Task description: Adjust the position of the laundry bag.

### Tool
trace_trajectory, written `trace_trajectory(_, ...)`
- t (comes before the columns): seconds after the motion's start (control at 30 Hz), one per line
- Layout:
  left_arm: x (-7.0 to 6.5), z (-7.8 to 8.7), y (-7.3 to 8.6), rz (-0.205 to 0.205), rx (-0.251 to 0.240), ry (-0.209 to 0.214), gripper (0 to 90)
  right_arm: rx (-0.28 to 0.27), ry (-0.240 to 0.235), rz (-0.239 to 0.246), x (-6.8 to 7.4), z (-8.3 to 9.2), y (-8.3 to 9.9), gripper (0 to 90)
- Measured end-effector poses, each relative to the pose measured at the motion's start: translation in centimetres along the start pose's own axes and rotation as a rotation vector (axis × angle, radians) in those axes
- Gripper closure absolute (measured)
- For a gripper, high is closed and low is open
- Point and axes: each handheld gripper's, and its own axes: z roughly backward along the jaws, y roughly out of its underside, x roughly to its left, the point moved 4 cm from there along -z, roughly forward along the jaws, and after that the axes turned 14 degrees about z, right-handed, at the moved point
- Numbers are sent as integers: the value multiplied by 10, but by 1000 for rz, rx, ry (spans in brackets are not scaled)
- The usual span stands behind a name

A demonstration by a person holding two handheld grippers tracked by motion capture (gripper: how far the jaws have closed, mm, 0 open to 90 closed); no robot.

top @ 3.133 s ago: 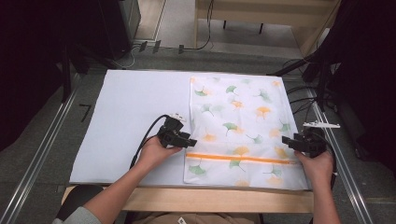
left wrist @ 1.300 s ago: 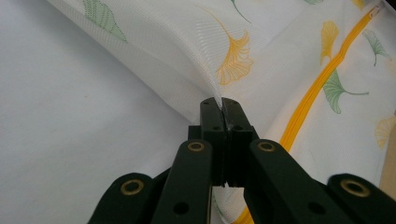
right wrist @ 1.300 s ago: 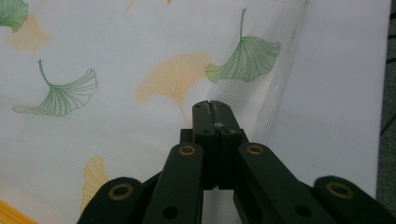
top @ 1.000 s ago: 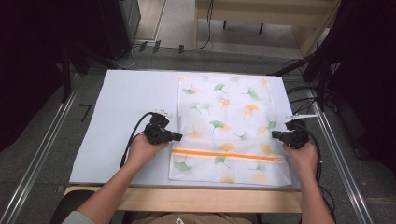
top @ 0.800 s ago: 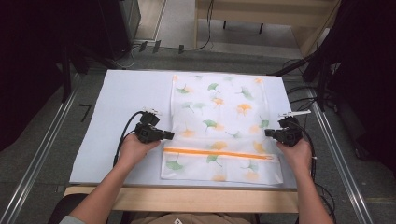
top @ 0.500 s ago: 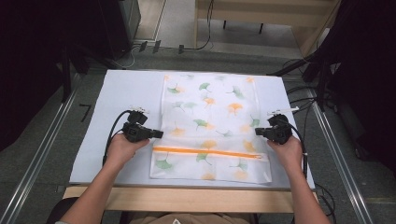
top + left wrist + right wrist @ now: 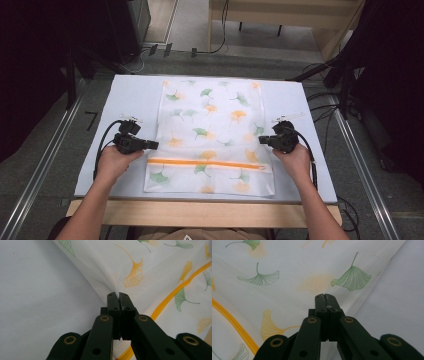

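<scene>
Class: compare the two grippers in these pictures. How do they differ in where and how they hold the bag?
The left gripper pinches the bag's left edge, bunching it into a raised fold; the right gripper pinches the right edge, which lies flatter. They point toward each other. Both are shut on the bag, just beyond the orange zipper.

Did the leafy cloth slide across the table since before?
Yes. The ginkgo-print cloth slid left: it was near the white mat's right edge, now it lies near the middle, pinched by the left tool and right tool.

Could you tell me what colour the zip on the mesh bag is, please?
Orange zip on the bag, clearest in the high view.
</scene>
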Motion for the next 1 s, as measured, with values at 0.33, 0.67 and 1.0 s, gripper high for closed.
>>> trace_trajectory(0.33,12,4,5,25,-1,-21,863,15,-11,32,11,-9,-7,900)
trace_trajectory(0.67,11,-15,5,0,41,-54,855,25,-15,30,10,-11,-6,900)
trace_trajectory(1.0,21,-6,7,46,13,-64,692,34,-12,28,8,-11,-3,898)
